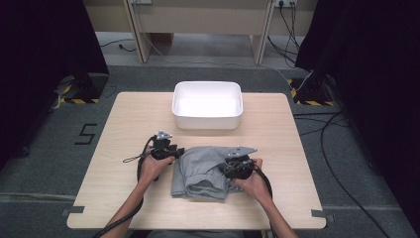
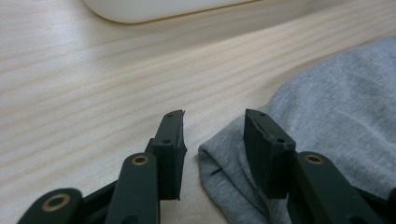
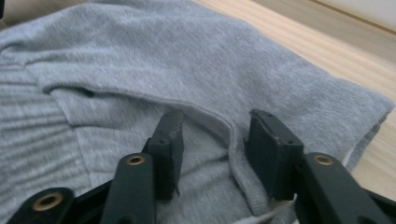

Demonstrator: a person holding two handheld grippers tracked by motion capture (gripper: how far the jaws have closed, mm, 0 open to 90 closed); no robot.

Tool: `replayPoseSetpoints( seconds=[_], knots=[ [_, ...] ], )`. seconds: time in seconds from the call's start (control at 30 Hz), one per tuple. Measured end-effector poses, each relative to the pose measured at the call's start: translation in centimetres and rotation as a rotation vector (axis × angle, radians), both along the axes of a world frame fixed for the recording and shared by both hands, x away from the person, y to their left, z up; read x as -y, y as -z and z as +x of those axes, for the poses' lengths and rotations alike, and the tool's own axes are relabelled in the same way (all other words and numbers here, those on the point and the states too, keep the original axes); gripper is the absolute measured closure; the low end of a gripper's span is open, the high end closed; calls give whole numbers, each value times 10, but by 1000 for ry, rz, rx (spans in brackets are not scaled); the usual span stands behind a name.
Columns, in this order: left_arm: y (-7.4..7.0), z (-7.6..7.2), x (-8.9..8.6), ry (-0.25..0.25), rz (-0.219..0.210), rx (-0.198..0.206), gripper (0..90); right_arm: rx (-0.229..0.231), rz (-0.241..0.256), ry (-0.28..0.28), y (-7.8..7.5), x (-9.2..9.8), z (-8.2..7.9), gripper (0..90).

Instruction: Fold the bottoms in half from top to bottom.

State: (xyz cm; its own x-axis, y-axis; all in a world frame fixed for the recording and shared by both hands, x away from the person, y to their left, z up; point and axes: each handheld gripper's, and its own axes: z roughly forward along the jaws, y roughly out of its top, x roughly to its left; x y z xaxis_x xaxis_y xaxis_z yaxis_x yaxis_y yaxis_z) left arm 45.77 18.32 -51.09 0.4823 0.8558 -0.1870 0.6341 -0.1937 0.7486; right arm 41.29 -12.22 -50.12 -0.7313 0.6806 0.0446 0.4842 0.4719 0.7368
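Note:
A folded grey garment point(image 1: 204, 171) with a ribbed waistband lies on the wooden table point(image 1: 124, 124) near the front. My left gripper point(image 1: 171, 152) rests at the cloth's left edge. In the left gripper view its jaws stand open, and a corner of the grey garment point(image 2: 322, 112) lies between them and under the right one. My right gripper point(image 1: 233, 167) sits on the garment's right part. In the right gripper view its jaws are open over a seam fold of the grey garment point(image 3: 140, 60), touching the cloth without pinching it.
A white rectangular tub point(image 1: 207, 105) stands at the table's far middle, behind the garment; its rim point(image 2: 140, 11) shows in the left gripper view. Black curtains flank the table and cables lie on the floor at right point(image 1: 327, 134).

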Motion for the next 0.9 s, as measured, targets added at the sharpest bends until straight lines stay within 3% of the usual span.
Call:
replayPoseSetpoints(
  seconds=[0.27,0.5,0.9],
  knots=[
    [-8,-18,-6,4,-32,24,538,13,55,-8,-14,-3,-3,461],
    [-12,-31,-11,10,-98,25,487,26,77,1,-24,0,0,424],
    [-18,-47,-11,42,-112,19,403,21,93,24,-27,7,3,393]
  ],
)
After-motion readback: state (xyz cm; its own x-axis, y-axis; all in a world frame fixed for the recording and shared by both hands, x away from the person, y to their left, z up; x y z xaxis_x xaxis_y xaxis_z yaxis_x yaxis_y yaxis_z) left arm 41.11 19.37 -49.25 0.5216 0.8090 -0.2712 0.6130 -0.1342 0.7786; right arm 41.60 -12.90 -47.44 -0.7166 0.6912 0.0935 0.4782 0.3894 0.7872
